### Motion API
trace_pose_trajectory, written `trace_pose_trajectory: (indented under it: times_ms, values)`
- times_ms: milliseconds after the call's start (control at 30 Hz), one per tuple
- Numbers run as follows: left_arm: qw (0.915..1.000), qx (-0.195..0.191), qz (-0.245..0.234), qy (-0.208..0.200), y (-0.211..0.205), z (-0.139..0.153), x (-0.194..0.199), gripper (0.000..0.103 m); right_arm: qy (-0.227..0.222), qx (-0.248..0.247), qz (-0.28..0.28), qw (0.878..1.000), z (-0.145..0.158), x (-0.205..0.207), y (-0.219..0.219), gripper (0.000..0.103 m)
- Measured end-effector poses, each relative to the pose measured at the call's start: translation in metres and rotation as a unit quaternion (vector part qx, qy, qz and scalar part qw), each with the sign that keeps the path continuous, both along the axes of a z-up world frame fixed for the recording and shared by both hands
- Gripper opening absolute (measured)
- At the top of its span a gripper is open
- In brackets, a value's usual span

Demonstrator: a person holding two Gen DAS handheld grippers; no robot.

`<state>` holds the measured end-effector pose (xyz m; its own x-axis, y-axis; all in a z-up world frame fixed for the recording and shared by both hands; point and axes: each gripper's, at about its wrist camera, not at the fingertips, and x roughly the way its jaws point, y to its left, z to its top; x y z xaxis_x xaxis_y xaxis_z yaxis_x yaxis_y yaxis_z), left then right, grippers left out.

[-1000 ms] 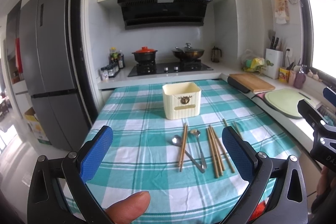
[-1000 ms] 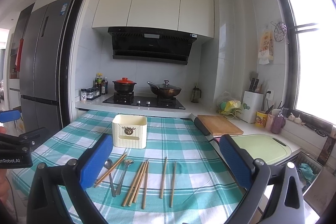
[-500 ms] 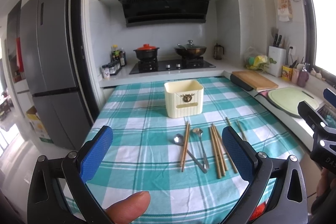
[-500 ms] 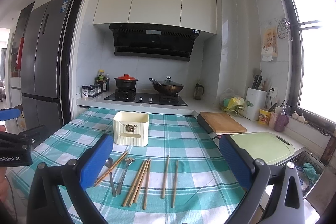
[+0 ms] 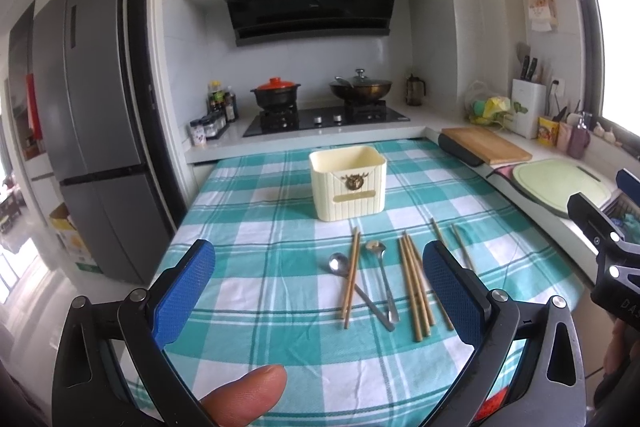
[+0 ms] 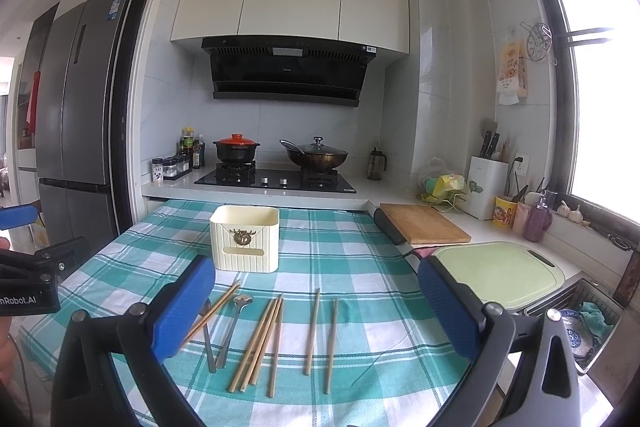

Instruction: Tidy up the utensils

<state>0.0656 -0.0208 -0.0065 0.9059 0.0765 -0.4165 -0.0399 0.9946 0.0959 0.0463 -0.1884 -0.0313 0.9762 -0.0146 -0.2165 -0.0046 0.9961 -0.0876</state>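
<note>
Tilted slightly downward over 1 second, left gripper (image 5: 318, 289) and right gripper (image 6: 316, 307) both wide open and empty above checked worktop (image 5: 256, 227), chopsticks (image 5: 414, 291) and 2 spoons (image 5: 376, 281) loose before cream holder (image 5: 347, 183), sorting unstarted.

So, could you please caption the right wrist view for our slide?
Open right gripper hovers over chopsticks and spoons before a cream holder.

Wooden chopsticks (image 6: 262, 341), shiny metal spoons (image 5: 382, 279), checked cloth tablecloth (image 6: 360, 275).
</note>
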Motion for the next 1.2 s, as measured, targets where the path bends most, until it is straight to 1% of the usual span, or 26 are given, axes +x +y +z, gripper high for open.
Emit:
trace_pose_trajectory:
  times_ms: [200,533,1000,1200]
  values:
    - [1.0,-0.004,0.008,0.004,0.003,-0.004,0.004,0.103,-0.001,0.0,0.007,1.0,-0.001,0.004,0.002,0.103]
    - [1.0,-0.005,0.006,0.003,0.004,-0.005,0.011,0.103,0.004,0.0,0.007,1.0,-0.002,0.01,0.002,0.103]
    - [0.9996,-0.012,0.011,0.023,0.013,-0.017,0.029,0.103,0.029,-0.008,0.014,0.999,-0.012,0.028,0.013,0.103]
    - [0.9995,-0.019,0.01,0.025,0.018,-0.021,0.034,0.103,0.044,-0.008,0.011,0.999,-0.014,0.037,0.015,0.103]
